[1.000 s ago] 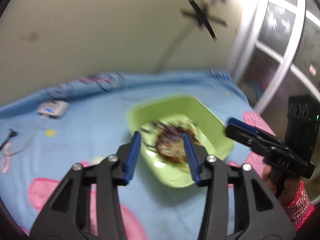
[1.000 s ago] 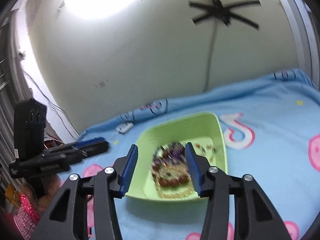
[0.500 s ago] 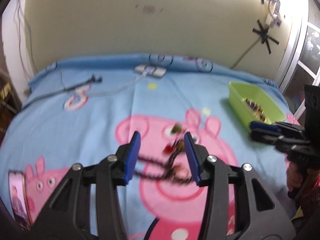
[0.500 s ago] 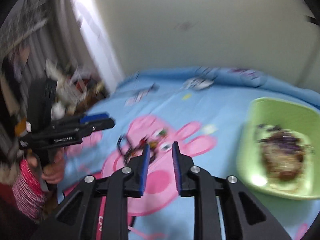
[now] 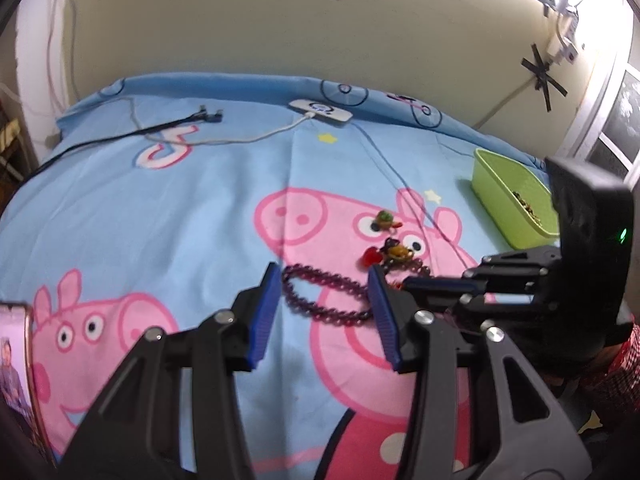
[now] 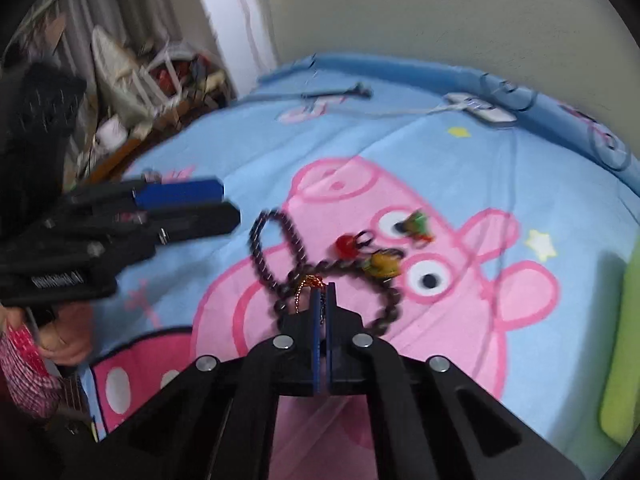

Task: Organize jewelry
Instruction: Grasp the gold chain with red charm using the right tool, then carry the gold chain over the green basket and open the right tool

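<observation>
A dark purple bead bracelet [image 5: 324,298] lies on the blue cartoon bedsheet, framed by my left gripper [image 5: 324,314], which is open and hovering over it without touching. Beside it lie a red heart charm [image 5: 370,257], a yellow-brown piece [image 5: 397,251] and a green ring [image 5: 385,218]. My right gripper [image 6: 324,292] is shut; its tips sit at a thin copper chain [image 6: 306,282] tangled with the bead strand [image 6: 276,252]. Whether the chain is pinched is unclear. The lime tray [image 5: 504,196] with jewelry in it stands at the right.
A white charger [image 5: 321,110] with its cord and a black cable [image 5: 176,123] lie near the wall. A phone [image 5: 16,364] rests at the left edge. A hand in a red checked sleeve [image 6: 24,364] holds the left gripper. Clutter stands beyond the bed's left side.
Both grippers swung left from over the lime tray to the jewelry pile on the sheet and came lower. The right gripper's jaws went from open to shut. The left jaws kept their gap.
</observation>
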Motion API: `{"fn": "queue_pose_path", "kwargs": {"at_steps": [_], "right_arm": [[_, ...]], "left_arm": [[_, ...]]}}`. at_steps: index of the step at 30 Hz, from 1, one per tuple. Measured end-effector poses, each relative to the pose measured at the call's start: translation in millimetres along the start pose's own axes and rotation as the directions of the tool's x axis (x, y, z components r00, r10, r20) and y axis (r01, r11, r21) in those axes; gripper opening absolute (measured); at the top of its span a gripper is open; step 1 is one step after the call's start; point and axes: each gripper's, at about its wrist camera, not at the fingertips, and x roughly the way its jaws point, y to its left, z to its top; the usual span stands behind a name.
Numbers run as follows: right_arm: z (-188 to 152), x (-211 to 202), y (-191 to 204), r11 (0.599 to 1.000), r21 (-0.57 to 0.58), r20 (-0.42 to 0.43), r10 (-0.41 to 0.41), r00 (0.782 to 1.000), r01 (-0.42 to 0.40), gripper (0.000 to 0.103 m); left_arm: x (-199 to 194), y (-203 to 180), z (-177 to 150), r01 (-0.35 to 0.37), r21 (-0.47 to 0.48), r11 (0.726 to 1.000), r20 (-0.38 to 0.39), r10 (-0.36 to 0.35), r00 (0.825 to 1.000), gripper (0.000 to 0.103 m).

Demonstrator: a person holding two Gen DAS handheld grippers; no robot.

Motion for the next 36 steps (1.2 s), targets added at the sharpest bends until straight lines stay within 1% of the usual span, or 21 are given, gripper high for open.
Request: {"fn": "queue_pose_path", "kwargs": {"at_steps": [2,4,7,9,10,11,12,15,16,18,20,23,25,28,30,32,36], "right_arm": [[-2.1,-13.3,-14.9,0.997,0.080,0.047,0.012,0.999,-0.016,0.000],[-8.2,-27.2,-26.1,0.991,0.133,0.083,0.021,0.996,-0.032,0.000],[-16.9,-39.0,-38.8,0.981,0.190,0.107,0.020,0.994,-0.040,0.000],[-21.3,-42.5,-45.4,0.974,0.219,0.112,0.027,0.993,-0.051,0.000],[-23.8,-44.2,-48.7,0.971,0.234,0.115,0.027,0.993,-0.054,0.000],[-25.1,-44.7,-51.3,0.968,0.245,0.117,0.028,0.993,-0.056,0.000],[-24.7,-44.1,-52.3,0.966,0.251,0.119,0.029,0.993,-0.059,0.000],[-24.3,-47.7,-54.7,0.961,0.267,0.136,0.039,0.990,-0.075,0.000],[-24.6,-49.5,-54.2,0.961,0.267,0.142,0.041,0.989,-0.078,0.000],[-22.7,-54.3,-53.2,0.960,0.265,0.161,0.045,0.986,-0.087,0.000],[-21.1,-59.6,-53.3,0.960,0.264,0.179,0.048,0.983,-0.095,0.000],[-19.1,-69.9,-53.5,0.959,0.264,0.210,0.051,0.976,-0.107,0.000],[-19.3,-79.7,-55.3,0.957,0.267,0.237,0.045,0.970,-0.110,0.000],[-23.6,-96.1,-64.8,0.955,0.281,0.275,0.017,0.961,-0.097,0.000],[-29.7,-110.5,-73.1,0.952,0.298,0.299,-0.026,0.954,-0.068,0.000],[-39.5,-129.6,-87.2,0.943,0.331,0.325,-0.080,0.942,-0.034,0.000],[-63.3,-164.7,-119.8,0.906,0.423,0.356,-0.193,0.914,0.026,0.000]], "left_arm": [[6.2,-10.6,5.6,0.007,0.050,0.999,-0.007,-0.007,1.000,0.043],[15.0,-21.9,10.9,0.017,0.104,0.994,-0.017,-0.015,1.000,0.043],[34.0,-36.3,18.5,0.034,0.170,0.985,-0.051,-0.025,0.998,0.043],[48.1,-39.1,22.7,0.052,0.180,0.982,-0.092,-0.036,0.995,0.043],[56.8,-39.0,24.8,0.062,0.176,0.982,-0.113,-0.043,0.993,0.036],[64.8,-38.1,26.3,0.073,0.172,0.982,-0.137,-0.050,0.989,0.018],[72.6,-36.0,27.6,0.083,0.164,0.983,-0.165,-0.056,0.985,0.013],[76.5,-21.4,36.4,0.143,0.079,0.987,-0.176,-0.127,0.976,0.012],[71.3,-14.7,40.1,0.165,0.041,0.985,-0.162,-0.156,0.974,0.012],[59.4,-6.2,44.7,0.197,-0.003,0.980,-0.132,-0.196,0.972,0.012],[43.7,0.1,49.7,0.208,-0.027,0.978,-0.097,-0.209,0.973,0.012],[22.4,-0.4,57.3,0.222,-0.036,0.974,-0.059,-0.224,0.973,0.012],[11.4,-8.9,61.4,0.228,-0.020,0.973,-0.040,-0.229,0.973,0.012],[7.2,-33.0,66.7,0.255,0.012,0.967,-0.041,-0.254,0.966,0.012],[11.6,-52.3,69.7,0.278,0.041,0.960,-0.050,-0.275,0.960,0.012],[20.3,-80.1,74.0,0.305,0.075,0.949,-0.068,-0.301,0.951,0.012],[38.7,-137.1,82.5,0.366,0.134,0.921,-0.108,-0.354,0.929,0.012]]}}
